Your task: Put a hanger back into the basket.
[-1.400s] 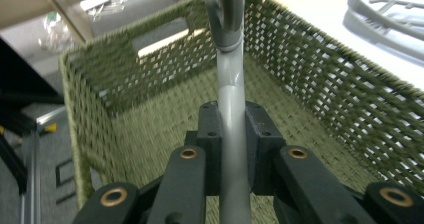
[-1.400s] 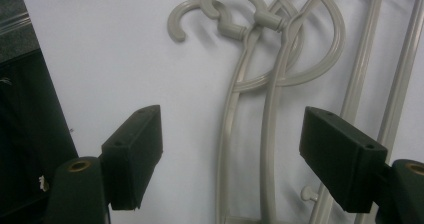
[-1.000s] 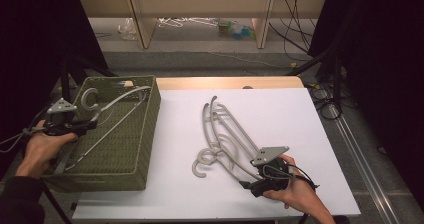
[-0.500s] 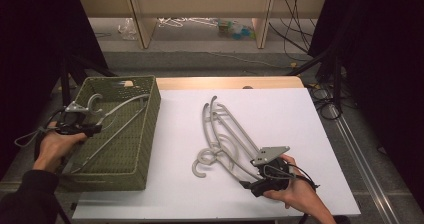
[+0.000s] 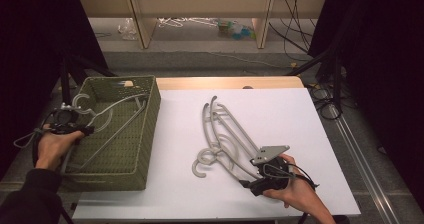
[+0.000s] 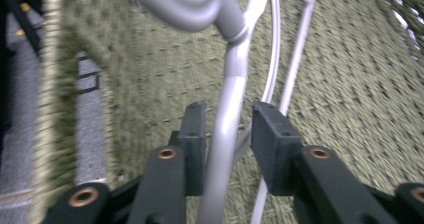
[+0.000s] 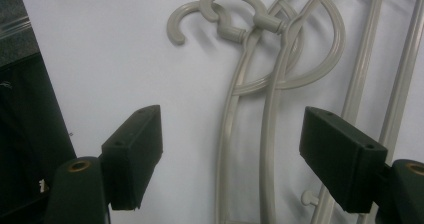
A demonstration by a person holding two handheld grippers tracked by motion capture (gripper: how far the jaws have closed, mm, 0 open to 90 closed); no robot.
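Observation:
A grey plastic hanger [image 5: 107, 115] lies slanted in the green woven basket [image 5: 150, 129] at the left, its hook near the far left corner. My left gripper [image 5: 80, 128] is at the hanger's neck. In the left gripper view the hanger's stem [image 6: 227, 109] runs between the pads [image 6: 272, 139], which have just been opening, with a gap on the right side. Two more grey hangers [image 5: 225, 134] lie overlapped on the white table [image 5: 300, 114]. My right gripper [image 5: 248, 184] rests at their near end, open wide, with the hanger arms [image 7: 272, 134] between the jaws and untouched.
The basket's far and right walls rise above the hanger. The two hooks [image 7: 220, 9] of the table hangers overlap toward the basket side. Shelving with clutter [image 5: 200, 24] stands beyond the table. Cables trail from both grippers.
My left hand has sunk a little into the basket with the hanger, which now lies lower. The right hand and the table hangers have kept still.

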